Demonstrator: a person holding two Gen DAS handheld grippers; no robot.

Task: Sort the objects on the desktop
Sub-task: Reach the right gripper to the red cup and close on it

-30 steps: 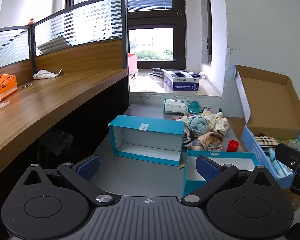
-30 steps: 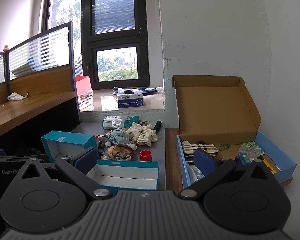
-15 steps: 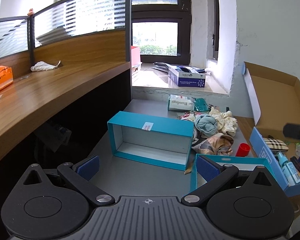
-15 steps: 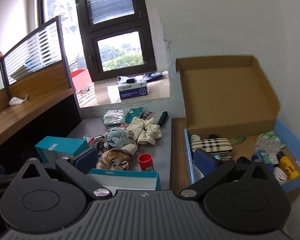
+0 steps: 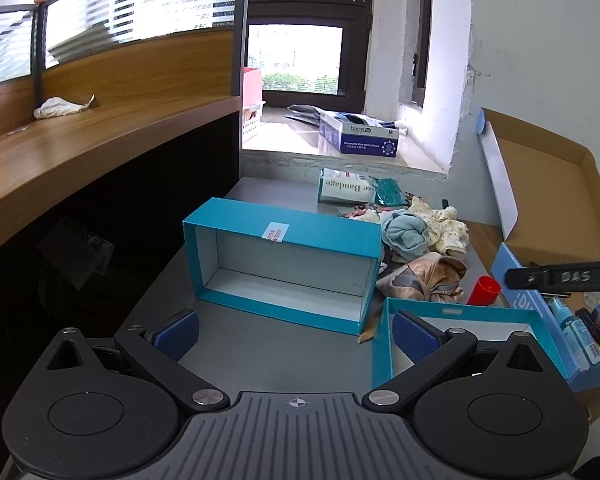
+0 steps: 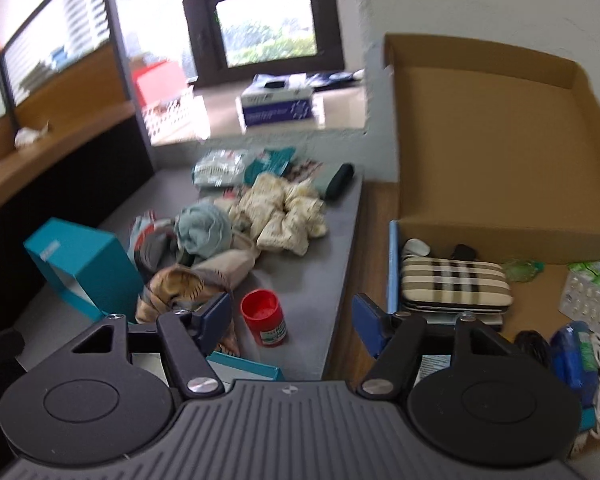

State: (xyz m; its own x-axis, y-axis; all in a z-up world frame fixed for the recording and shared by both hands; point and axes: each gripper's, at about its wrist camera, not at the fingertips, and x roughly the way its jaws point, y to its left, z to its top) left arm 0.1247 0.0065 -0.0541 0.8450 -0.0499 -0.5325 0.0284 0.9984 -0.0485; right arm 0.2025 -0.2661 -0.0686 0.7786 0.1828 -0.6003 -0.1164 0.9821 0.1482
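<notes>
My left gripper (image 5: 296, 334) is open and empty above the grey desk, before an empty teal box (image 5: 284, 264) lying on its side. A second teal box (image 5: 460, 320) stands by its right finger. My right gripper (image 6: 292, 314) is open and empty, just above a small red jar (image 6: 264, 318). A pile of cloth items (image 6: 236, 236) lies behind the jar; the pile also shows in the left wrist view (image 5: 420, 248). The blue cardboard box (image 6: 500, 184) at the right holds a striped case (image 6: 454, 286) and several small items.
A bandage packet (image 5: 346, 190) and a dark tube (image 6: 338, 180) lie at the back of the desk. A blue glove box (image 5: 360, 138) sits on the window sill. A raised wooden counter (image 5: 80, 148) runs along the left. The right gripper's body (image 5: 560, 276) crosses the left wrist view.
My right gripper has moved forward and tilted down toward the red jar and the cloth pile. My left gripper has moved forward slightly. Both stay open.
</notes>
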